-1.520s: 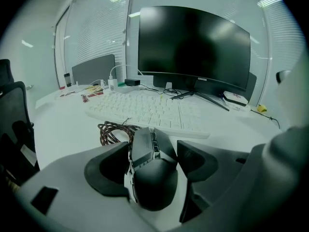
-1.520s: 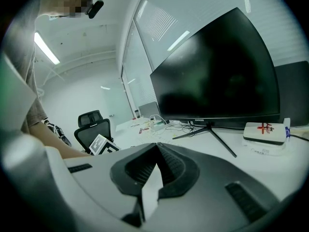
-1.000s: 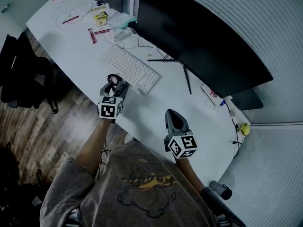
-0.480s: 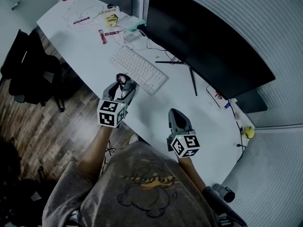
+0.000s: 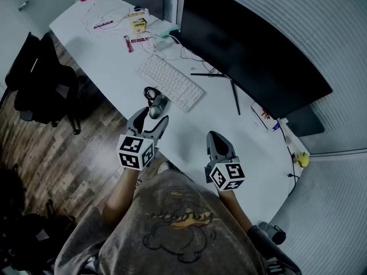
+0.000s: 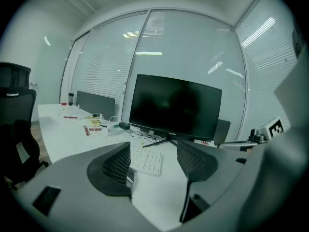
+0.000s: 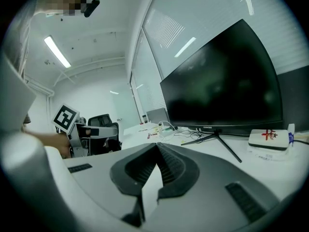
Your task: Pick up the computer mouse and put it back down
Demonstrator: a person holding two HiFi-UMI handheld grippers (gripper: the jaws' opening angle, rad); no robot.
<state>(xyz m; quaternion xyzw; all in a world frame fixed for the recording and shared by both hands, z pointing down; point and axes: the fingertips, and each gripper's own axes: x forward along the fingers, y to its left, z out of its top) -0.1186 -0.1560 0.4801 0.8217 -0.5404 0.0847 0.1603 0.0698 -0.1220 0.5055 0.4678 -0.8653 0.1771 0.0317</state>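
Where the head view looks steeply down, we see the long white bench (image 5: pixel 103 50) running slantwise. The wide curved black monitor (image 5: pixel 252 56) stands along its far side, and a black chair (image 5: pixel 43 82) sits on the wooden floor (image 5: pixel 86 148) off its left edge. A white keyboard (image 5: pixel 171 82) lies in front of the monitor. Nearer to us, the left hand-held gripper (image 5: pixel 151 120) hangs over the bench's near edge, jaws spread wide and released, with nothing clasped between them. Its own view confirms the gap, through which we see bare bench and the keyboard. The right hand-held gripper (image 5: pixel 217 137) hovers over the bench further right, and its own view shows the two ribbed pads pressed together, clenched on nothing. The computer mouse (image 5: pixel 158 104) rests on the bench just beyond the left gripper's fingertips, apart from them and beside the keyboard's near corner. It is a small, rounded, dark grey body, and its black cable (image 5: pixel 150 91) is coiled in a loop at its far end. Only the head view shows the mouse plainly. The right gripper view gives us the left gripper's marker cube (image 7: pixel 65 117) side-on, and, clearer than from above, a white box with a red mark (image 7: pixel 268 140) beside the monitor's stand.
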